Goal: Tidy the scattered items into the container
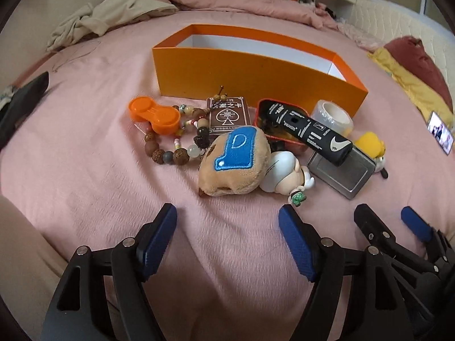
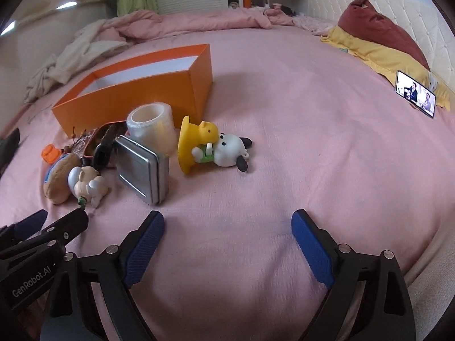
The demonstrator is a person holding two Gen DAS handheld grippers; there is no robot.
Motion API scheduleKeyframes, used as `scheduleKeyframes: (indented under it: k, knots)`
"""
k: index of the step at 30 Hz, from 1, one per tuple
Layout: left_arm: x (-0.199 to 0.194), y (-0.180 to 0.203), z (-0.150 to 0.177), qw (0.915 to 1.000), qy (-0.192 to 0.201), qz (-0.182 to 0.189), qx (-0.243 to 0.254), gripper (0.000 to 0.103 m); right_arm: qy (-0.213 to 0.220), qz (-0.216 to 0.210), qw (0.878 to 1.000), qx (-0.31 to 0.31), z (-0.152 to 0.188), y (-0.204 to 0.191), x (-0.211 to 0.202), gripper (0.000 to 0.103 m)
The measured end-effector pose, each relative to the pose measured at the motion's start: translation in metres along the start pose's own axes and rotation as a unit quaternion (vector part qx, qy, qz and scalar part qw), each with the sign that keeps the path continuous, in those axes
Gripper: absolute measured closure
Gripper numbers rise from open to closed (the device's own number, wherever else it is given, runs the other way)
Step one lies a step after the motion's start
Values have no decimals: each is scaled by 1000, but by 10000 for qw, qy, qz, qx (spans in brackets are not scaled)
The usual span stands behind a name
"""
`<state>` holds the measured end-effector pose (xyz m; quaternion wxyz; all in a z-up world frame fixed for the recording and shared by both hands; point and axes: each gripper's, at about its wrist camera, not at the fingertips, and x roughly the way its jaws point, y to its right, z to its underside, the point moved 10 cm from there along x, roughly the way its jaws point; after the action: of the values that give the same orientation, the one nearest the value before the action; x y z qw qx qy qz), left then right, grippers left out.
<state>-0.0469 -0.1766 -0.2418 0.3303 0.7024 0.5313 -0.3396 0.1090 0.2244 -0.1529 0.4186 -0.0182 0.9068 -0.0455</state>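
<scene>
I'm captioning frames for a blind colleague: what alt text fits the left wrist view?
Open left gripper hovers over a pink bedspread before scattered trinkets: plush toy, bead bracelet, card deck. An orange box sits behind them.

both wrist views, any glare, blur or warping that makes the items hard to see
Left wrist view: strong fisheye bending, the orange box bows, dark vignette in the corners, items sharp. Right wrist view: same warping, bright streaks of glare at upper left, the phone screen glows, the silver tin shows only a soft sheen.
</scene>
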Motion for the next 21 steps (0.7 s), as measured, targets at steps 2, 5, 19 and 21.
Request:
scheduleKeyframes:
  k: [2, 5, 19, 21]
  knots:
    - [4, -2, -1, 10000, -46, 28, -23, 27, -5, -56, 10000, 80, -1, 1, 1, 10]
    - [4, -2, 0, 10000, -80, 3, 36, 27, 6, 25, 10000, 38, -2, 0, 2, 9]
    - [-59, -38, -89, 9977, -10, 169, 657, 27, 53, 98, 9999, -133, -4, -4, 4, 0]
    - [-44, -54, -103, 9932, -405, -94, 1084, 27, 72, 126, 9998, -121, -5, -4, 5, 0]
